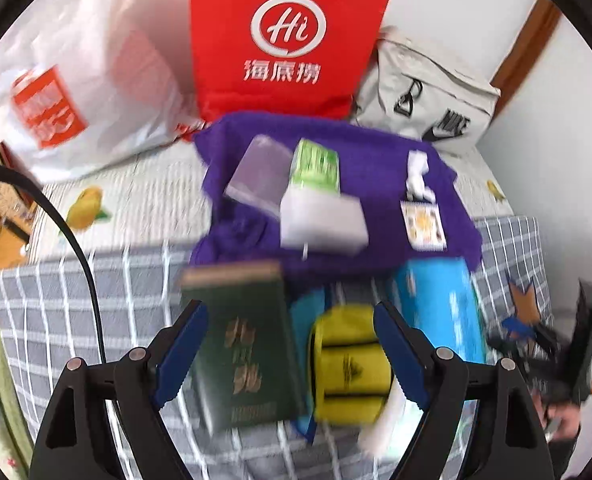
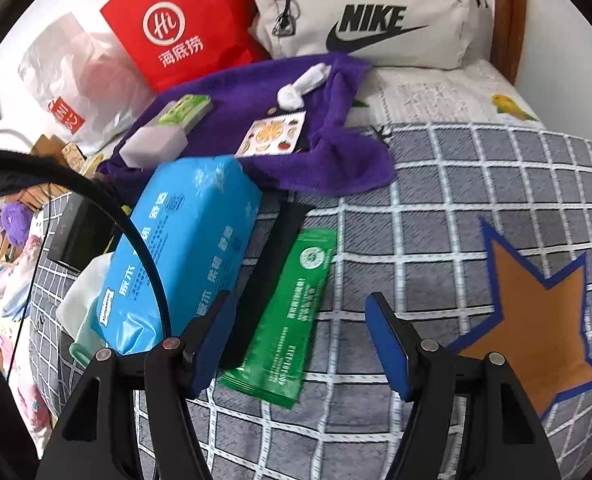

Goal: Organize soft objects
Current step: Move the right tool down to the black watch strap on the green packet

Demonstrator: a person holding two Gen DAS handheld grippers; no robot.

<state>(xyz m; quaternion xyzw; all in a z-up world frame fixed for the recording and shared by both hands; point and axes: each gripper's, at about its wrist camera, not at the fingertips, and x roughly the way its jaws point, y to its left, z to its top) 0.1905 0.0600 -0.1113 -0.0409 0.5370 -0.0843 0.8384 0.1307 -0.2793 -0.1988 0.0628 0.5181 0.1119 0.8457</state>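
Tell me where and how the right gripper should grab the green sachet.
Take the green sachet across its narrow width near the middle, coming from above. It lies flat on the checked blanket, so the open right gripper likely needs one finger on each long edge. Its left edge sits against a black strip, so that finger has little room.

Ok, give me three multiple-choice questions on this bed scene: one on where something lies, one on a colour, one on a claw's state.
1. Where does the fruit sticker sheet lie?
A. on the purple towel
B. on the blue tissue pack
C. inside the red bag

2. What colour is the flat sachet by the right claw?
A. yellow
B. green
C. white

3. How is the right claw?
A. shut on the sachet
B. open, holding nothing
C. shut on the towel

A, it rests on the towel; B, the wrapper is green; B, the fingers stand apart, empty.
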